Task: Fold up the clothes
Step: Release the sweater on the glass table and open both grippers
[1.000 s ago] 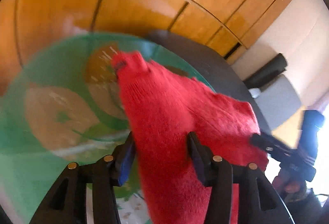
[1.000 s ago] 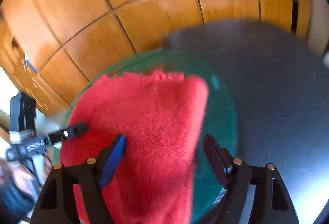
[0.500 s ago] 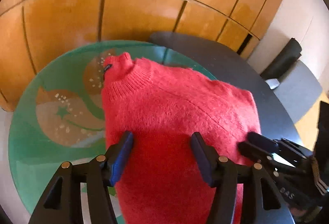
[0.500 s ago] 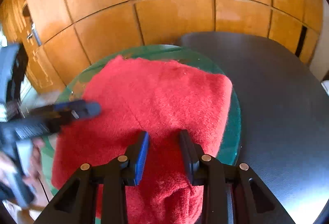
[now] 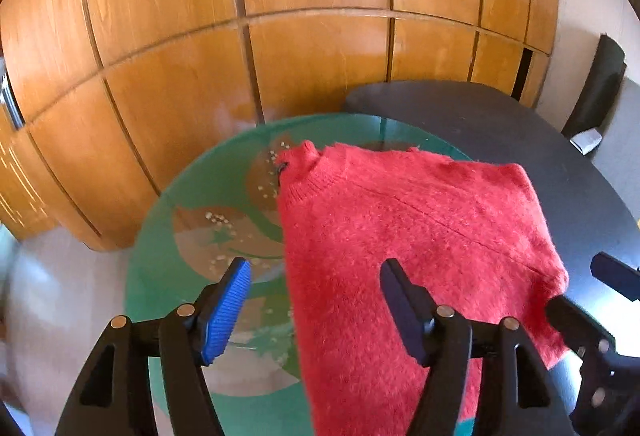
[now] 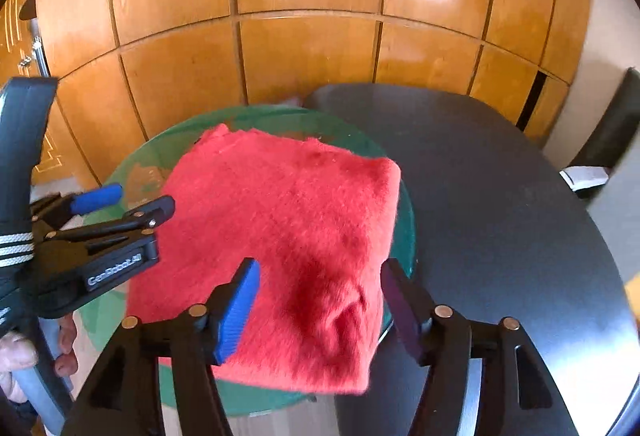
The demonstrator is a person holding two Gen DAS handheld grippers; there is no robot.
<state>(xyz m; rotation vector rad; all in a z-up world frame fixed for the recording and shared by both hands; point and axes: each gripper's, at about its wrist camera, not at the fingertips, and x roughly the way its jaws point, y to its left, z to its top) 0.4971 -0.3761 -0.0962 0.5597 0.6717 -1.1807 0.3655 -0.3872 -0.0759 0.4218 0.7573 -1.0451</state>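
Hovered both claws (image 5: 314, 294) (image 6: 318, 296) spread over red sweater (image 6: 288, 236) on green bench (image 5: 192, 196); overhanging near edge risked sliding off.

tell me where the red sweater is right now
The red sweater lies folded on the round green glass table, toward its right side beside the dark table. In both wrist views it sits just ahead of the open left gripper and right gripper.

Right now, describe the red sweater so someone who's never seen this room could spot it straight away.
Find the wood-panelled wall, then the dark oval table in front of it and the round green glass tabletop beside that. The red sweater lies folded on the green glass, its ribbed collar at the far edge. It is the only fuzzy, bright red thing there, between the two open black grippers.
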